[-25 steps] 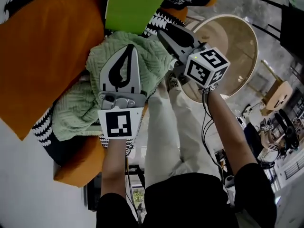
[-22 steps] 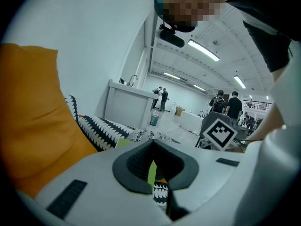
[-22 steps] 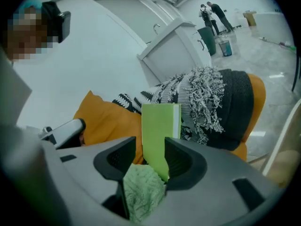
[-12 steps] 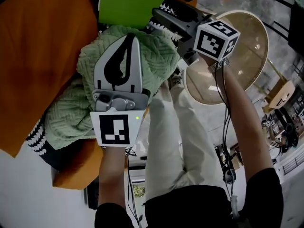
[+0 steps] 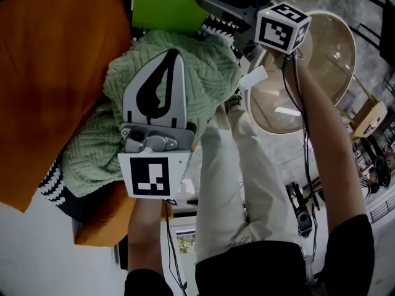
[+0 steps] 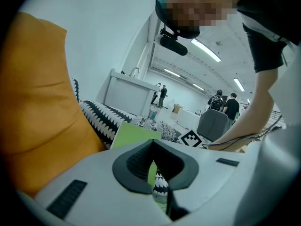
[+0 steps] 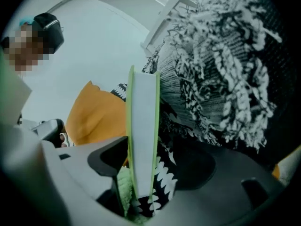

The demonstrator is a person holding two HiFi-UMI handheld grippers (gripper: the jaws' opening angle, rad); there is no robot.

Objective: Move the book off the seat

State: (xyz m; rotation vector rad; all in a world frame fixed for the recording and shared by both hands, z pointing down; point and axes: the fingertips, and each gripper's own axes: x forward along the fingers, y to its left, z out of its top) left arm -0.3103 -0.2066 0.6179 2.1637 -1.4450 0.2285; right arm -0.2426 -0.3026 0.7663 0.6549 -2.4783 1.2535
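— Where is the green book (image 5: 165, 5)?

— It is on the seat, at the far end, past the green knitted blanket (image 5: 207, 73). The big orange cushion (image 5: 55, 66) is next to it on one side. A black-and-white zigzag cloth (image 5: 217, 24) peeks out by its near corner.

— Does the right gripper (image 5: 208, 10) have hold of it?

— No, not tight. The right gripper reaches in at the book's corner. In the right gripper view the book stands on its thin edge between the two jaws. The jaws have just been opening and they stand wide apart. One jaw is very close to the cover and there is a gap on the other side, so they do not squeeze the book.

— And the left gripper (image 5: 174, 57)?

— It is over the green blanket, pointing toward the book. Its jaws meet at the tips and hold nothing. Whether it touches the blanket is hard to tell.

— What else is near?

— A shaggy black-and-white cushion (image 7: 221, 65) sits just behind the book. A round tabletop (image 5: 327, 66) stands beside the seat, under the person's right arm. The person's legs (image 5: 228, 165) in light trousers show between the two arms.
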